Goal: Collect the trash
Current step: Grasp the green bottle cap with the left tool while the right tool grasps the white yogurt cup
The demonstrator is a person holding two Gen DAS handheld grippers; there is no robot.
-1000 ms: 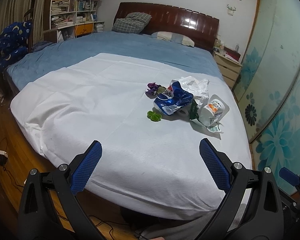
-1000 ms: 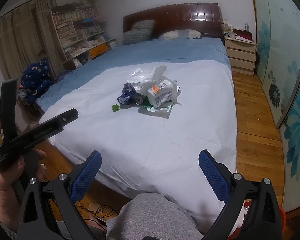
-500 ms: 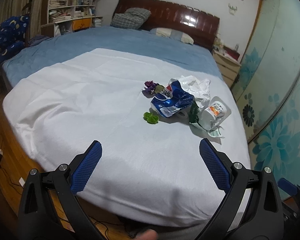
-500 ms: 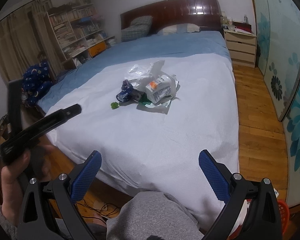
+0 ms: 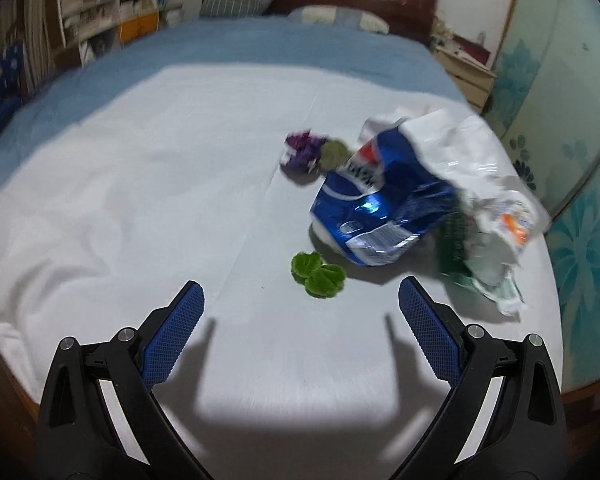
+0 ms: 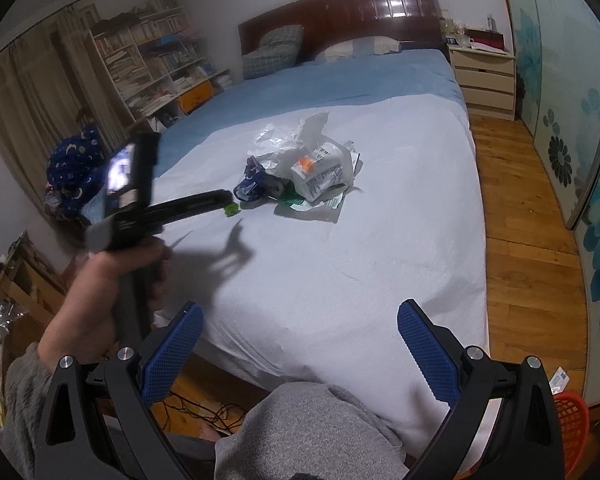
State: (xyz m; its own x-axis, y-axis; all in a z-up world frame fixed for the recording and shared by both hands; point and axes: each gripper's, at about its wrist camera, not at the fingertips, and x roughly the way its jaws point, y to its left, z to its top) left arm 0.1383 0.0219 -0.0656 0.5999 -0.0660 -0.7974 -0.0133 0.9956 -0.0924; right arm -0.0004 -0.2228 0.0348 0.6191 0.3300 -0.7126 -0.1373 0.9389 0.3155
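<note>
A heap of trash lies on the white sheet point(image 5: 140, 208) of the bed. In the left wrist view I see a crumpled green wrapper point(image 5: 318, 270), a blue snack bag point(image 5: 376, 204), a purple wrapper point(image 5: 302, 150), white plastic point(image 5: 456, 148) and a white-and-orange packet point(image 5: 508, 224). My left gripper point(image 5: 300, 304) is open and empty, low over the sheet just short of the green wrapper. My right gripper point(image 6: 298, 330) is open and empty at the bed's foot, far from the heap point(image 6: 304, 172). The left gripper also shows in the right wrist view point(image 6: 220, 196), reaching over the bed.
An orange basket point(image 6: 568, 416) stands on the wooden floor at the bed's right corner. A nightstand point(image 6: 484, 76), a headboard point(image 6: 340, 12) and pillows lie beyond. Bookshelves point(image 6: 152, 68) line the left wall. My grey-clad knee point(image 6: 308, 432) is below the right gripper.
My left gripper has moved forward over the bed and down toward the green wrapper, so the trash looks much nearer. The right gripper has barely moved.
</note>
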